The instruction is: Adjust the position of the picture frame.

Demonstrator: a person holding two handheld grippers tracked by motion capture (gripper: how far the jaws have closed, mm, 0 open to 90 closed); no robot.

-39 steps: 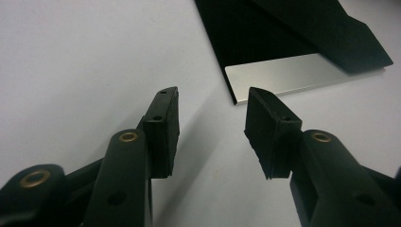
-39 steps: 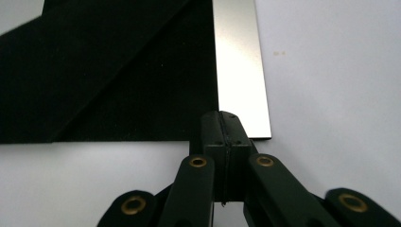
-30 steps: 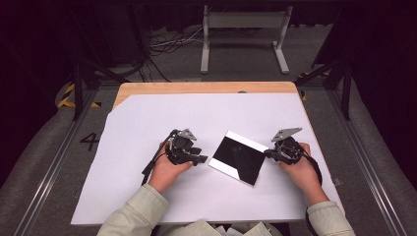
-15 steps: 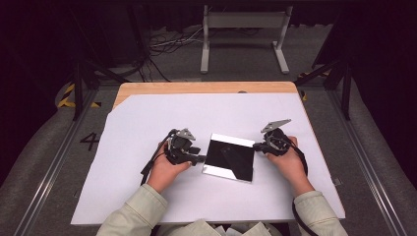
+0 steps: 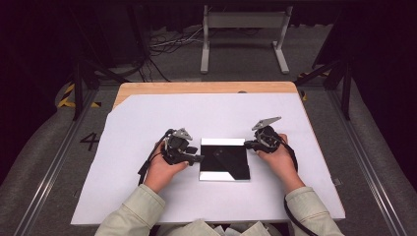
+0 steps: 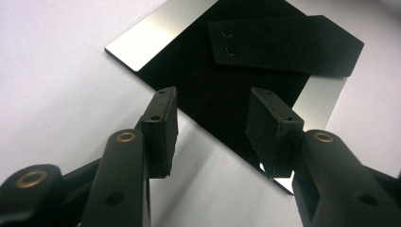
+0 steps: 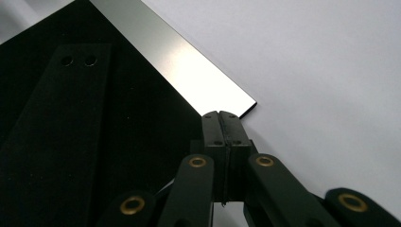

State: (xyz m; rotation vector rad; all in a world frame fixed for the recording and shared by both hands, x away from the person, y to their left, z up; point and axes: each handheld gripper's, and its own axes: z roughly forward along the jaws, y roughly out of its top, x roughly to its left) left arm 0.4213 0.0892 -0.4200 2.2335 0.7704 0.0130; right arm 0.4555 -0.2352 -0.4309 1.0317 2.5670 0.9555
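Rotated square since the earlier frame, the black plate (image 5: pixel 224 159) lies flat mid-table between both grippers. Right gripper (image 7: pixel 221 118), jaws closed, presses its upper right corner. Left gripper (image 6: pixel 212 124), jaws wide, straddles the left edge; its view reveals a black flap on the plate.

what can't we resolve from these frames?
- Square black panel with silver edge bands: its near corner is covered by the closed right hand-held gripper in the right gripper view, so grip or mere contact is unclear.
- Panel's lower right corner sits behind one finger of the open left hand-held gripper in the left gripper view.
- High view: holes in the black strip on the panel too small.
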